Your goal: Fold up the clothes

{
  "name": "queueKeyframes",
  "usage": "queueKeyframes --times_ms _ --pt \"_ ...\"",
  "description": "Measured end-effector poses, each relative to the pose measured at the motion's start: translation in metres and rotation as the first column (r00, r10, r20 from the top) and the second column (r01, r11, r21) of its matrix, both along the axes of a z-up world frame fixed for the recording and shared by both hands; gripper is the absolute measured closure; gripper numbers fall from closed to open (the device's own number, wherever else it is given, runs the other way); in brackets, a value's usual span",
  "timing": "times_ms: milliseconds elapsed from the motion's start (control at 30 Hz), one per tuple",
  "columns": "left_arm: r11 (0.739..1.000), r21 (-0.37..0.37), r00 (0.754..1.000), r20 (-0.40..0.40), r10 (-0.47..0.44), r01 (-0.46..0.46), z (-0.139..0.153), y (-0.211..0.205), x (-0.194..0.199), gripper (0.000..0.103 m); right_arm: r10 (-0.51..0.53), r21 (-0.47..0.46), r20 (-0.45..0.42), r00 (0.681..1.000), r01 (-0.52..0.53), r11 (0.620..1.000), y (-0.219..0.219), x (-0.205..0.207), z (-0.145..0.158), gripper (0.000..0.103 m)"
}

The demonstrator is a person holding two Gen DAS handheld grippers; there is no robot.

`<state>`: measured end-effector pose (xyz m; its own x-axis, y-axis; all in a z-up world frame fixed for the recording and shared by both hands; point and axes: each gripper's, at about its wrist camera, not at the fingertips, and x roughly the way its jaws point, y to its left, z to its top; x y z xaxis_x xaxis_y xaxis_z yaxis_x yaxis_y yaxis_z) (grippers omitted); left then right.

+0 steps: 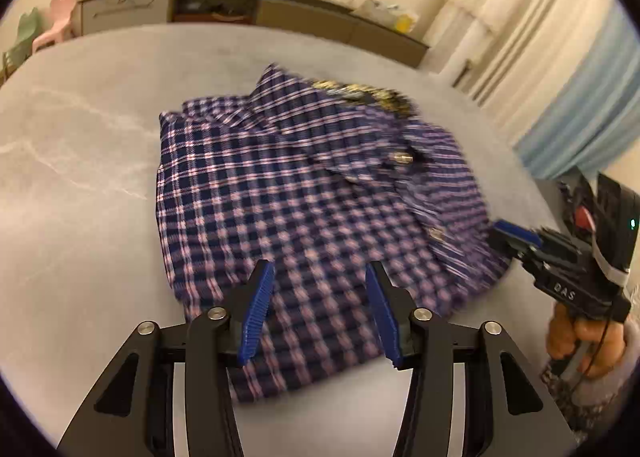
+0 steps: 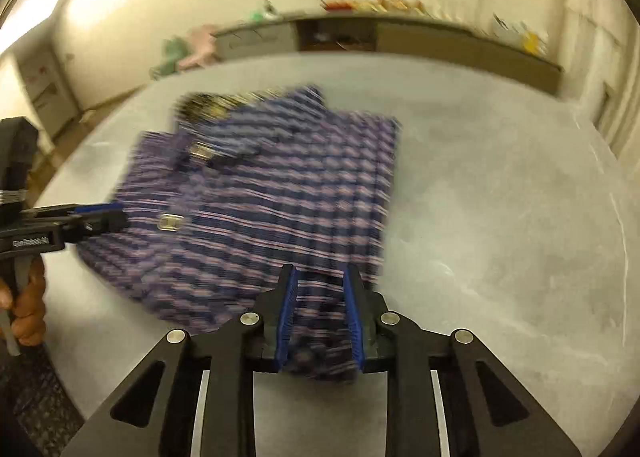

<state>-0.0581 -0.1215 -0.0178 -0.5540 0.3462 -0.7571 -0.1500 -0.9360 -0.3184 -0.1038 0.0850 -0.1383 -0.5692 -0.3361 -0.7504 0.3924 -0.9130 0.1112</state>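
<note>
A navy, pink and white plaid shirt (image 1: 280,185) lies partly folded on the grey table (image 1: 80,177), collar at the far side and metal clasps down its front. My left gripper (image 1: 319,273) is open just above the shirt's near edge, nothing between its blue pads. In the right wrist view the shirt (image 2: 280,185) is blurred, and my right gripper (image 2: 320,273) is shut on a bunch of its near hem. The right gripper (image 1: 510,233) also shows at the shirt's right edge. The left gripper (image 2: 106,215) shows at the shirt's left edge.
Bare grey tabletop (image 2: 500,217) stretches right of the shirt. A long low cabinet (image 1: 280,13) lines the far wall, with small plastic chairs (image 1: 56,21) at its left and curtains (image 1: 580,105) on the right. A person's hand (image 1: 580,341) holds the right gripper's handle.
</note>
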Motion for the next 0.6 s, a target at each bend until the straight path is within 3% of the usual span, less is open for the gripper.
queueKeyframes --times_ms 33,167,267,400,467,600 --pt "1.000 -0.011 1.000 0.002 0.008 -0.008 -0.004 0.001 0.000 0.043 0.014 -0.008 0.010 1.000 -0.014 1.000 -0.002 -0.001 -0.002 0.076" --pt "0.996 -0.084 1.000 0.004 0.031 -0.030 -0.018 0.008 -0.007 0.041 0.032 -0.010 0.089 0.996 -0.032 0.999 -0.014 -0.017 -0.023 0.076" --pt "0.991 -0.129 0.999 0.007 0.038 -0.037 -0.017 0.014 -0.035 0.041 -0.019 0.041 0.049 0.999 0.017 0.999 -0.023 -0.038 -0.024 0.077" --pt "0.991 -0.125 0.998 0.023 0.059 -0.056 -0.014 0.017 -0.068 0.041 -0.050 0.024 0.017 0.999 0.049 0.998 -0.017 -0.064 -0.030 0.078" --pt "0.991 -0.115 0.996 0.040 0.079 -0.074 -0.012 0.017 -0.065 0.041 -0.050 0.003 0.015 0.999 0.050 0.999 -0.008 -0.059 -0.032 0.077" --pt "0.989 -0.119 0.996 -0.006 0.087 -0.087 -0.014 0.018 -0.041 0.041 -0.037 0.036 -0.013 0.999 0.038 0.999 -0.009 -0.051 -0.031 0.077"
